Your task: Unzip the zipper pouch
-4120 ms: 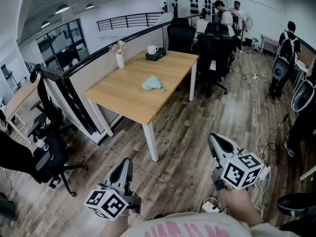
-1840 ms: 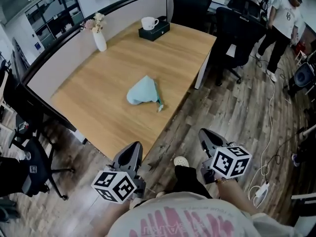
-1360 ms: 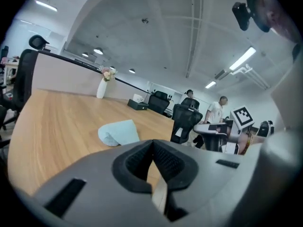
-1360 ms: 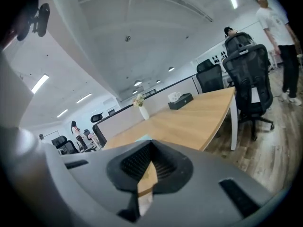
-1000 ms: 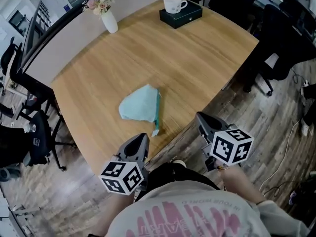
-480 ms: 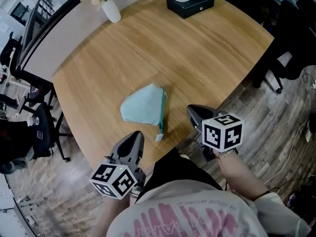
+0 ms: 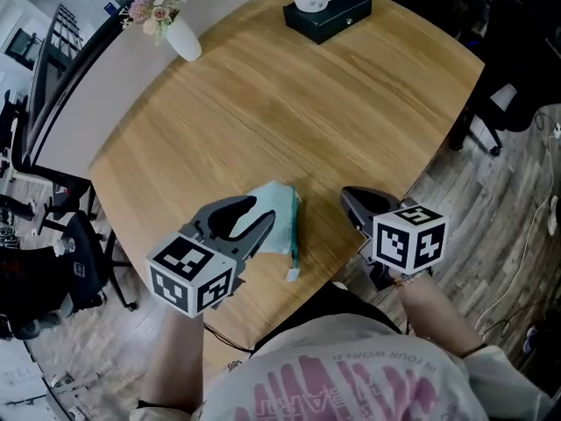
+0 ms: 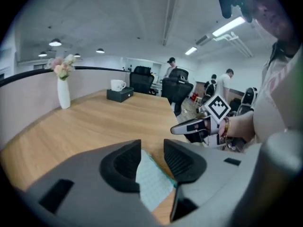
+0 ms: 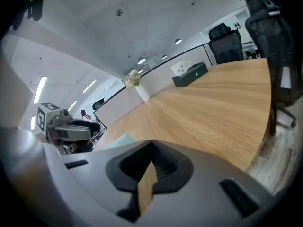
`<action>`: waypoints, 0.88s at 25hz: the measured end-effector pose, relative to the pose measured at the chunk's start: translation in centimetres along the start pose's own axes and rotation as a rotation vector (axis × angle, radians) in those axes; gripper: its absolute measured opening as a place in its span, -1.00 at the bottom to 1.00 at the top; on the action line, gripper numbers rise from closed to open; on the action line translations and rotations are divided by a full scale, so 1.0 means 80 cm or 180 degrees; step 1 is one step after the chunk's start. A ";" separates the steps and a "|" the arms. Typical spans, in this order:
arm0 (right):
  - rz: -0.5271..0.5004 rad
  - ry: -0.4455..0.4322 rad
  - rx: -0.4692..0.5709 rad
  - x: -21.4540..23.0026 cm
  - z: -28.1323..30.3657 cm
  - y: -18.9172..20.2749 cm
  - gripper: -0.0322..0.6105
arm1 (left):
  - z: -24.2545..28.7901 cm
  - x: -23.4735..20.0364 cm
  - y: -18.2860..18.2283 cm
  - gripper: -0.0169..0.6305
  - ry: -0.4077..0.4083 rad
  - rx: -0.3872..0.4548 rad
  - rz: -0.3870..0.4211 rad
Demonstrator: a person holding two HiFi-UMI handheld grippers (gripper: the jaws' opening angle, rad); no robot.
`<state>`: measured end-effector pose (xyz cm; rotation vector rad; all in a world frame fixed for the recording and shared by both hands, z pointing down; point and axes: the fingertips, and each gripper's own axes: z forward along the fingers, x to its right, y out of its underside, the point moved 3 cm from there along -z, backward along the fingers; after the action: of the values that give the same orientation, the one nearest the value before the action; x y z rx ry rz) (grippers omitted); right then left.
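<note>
**A:** Where is the pouch (image 7: 284, 214)?

**B:** Flat on the table (image 7: 263, 103), right under the left gripper (image 7: 253, 217). In the left gripper view its mint cloth shows in the gap between the jaws. Those jaws have just been opening. They stand spread, and the pads don't press on the cloth.

**A:** And the other one?

**B:** The right gripper (image 7: 349, 197) hangs at the table edge, just right of the pouch, with its jaws pressed together on nothing. The pull (image 7: 292, 274) lies between the two grippers, nearer the left one.

**A:** What could spoil it from here?

**B:** Three things, I'd say. The left jaws might close on loose cloth away from the zipper, so the pouch bunches and drags along when the pull is tugged. The pull is small and lies flat on the wood, so the right pads could nudge it away or lose it mid-stroke, and those jaws must first open. The pouch also sits close to the near edge, and a careless shove could push it off.
</note>
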<state>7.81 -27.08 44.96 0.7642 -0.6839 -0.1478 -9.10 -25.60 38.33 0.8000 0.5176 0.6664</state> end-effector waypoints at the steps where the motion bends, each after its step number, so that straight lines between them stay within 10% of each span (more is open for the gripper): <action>1: 0.0025 0.0018 0.0011 0.005 -0.002 -0.001 -0.90 | 0.013 -0.006 -0.005 -0.47 0.0093 -0.0114 0.0132; 6: 0.0197 0.0182 0.0035 0.038 -0.015 0.004 -0.90 | 0.081 -0.022 -0.002 -0.30 0.0650 -0.0783 0.0516; 13: 0.0376 0.0290 -0.0001 0.062 -0.020 0.013 -0.90 | 0.134 -0.035 0.046 -0.11 0.0676 -0.1492 0.0975; 22: 0.0357 0.0248 0.0028 0.063 -0.022 0.012 -0.90 | 0.139 -0.033 0.058 -0.54 0.0556 -0.1482 0.0911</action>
<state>12.70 -27.15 47.29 0.7343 -0.6520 -0.0129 -5.24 -30.40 49.03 0.3785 0.3848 1.0819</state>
